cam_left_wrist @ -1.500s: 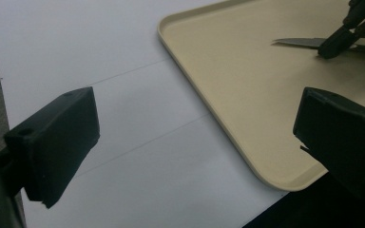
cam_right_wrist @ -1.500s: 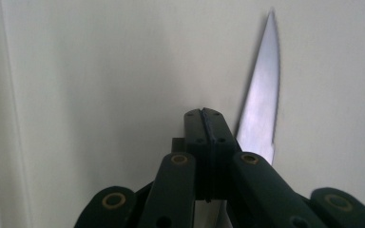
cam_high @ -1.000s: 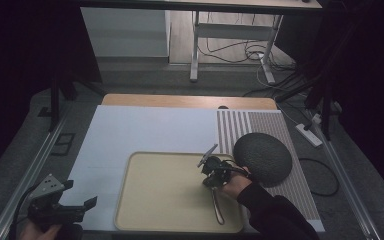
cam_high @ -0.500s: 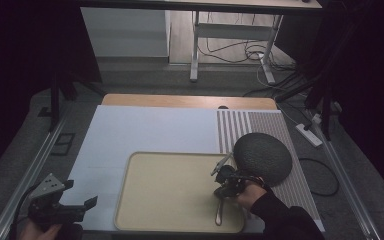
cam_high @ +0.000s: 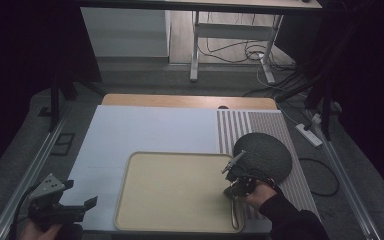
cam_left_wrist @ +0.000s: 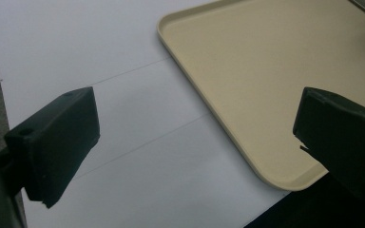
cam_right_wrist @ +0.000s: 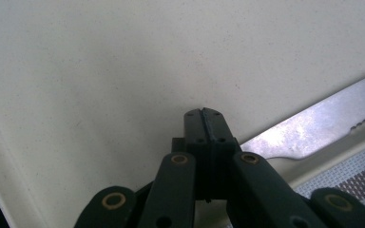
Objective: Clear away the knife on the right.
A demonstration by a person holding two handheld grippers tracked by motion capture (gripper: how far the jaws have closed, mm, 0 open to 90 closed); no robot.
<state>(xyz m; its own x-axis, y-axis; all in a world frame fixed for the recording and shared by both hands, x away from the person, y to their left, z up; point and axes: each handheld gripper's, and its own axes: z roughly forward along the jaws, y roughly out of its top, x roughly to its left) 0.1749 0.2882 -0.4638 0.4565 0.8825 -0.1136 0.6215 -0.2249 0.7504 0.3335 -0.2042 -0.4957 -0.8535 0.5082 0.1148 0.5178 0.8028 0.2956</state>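
Note:
A beige tray [cam_high: 170, 190] lies on a white sheet [cam_high: 145, 130] at the table's front. A metal knife [cam_high: 236, 215] rests flat along the tray's right rim. My right gripper [cam_high: 230, 192] points down at the tray beside the knife, and its jaws are shut. In the right gripper view the shut tips [cam_right_wrist: 203, 114] rest over the bare tray [cam_right_wrist: 100, 71], with the knife [cam_right_wrist: 313, 128] running out from behind them to the right. Nothing shows between the jaws. My left gripper [cam_high: 82, 195] hovers open off the tray's front left corner. Its jaws [cam_left_wrist: 195, 128] frame the tray's corner [cam_left_wrist: 266, 71].
A dark round plate [cam_high: 265, 155] sits on a striped mat [cam_high: 245, 125] right of the tray, close to my right hand. The wooden table edge [cam_high: 180, 100] runs along the back. Floor rails flank the table, and cables lie on the floor behind.
My right gripper has moved right and toward the front across the tray, from near its middle to its right rim beside the knife. The left gripper has stayed put.

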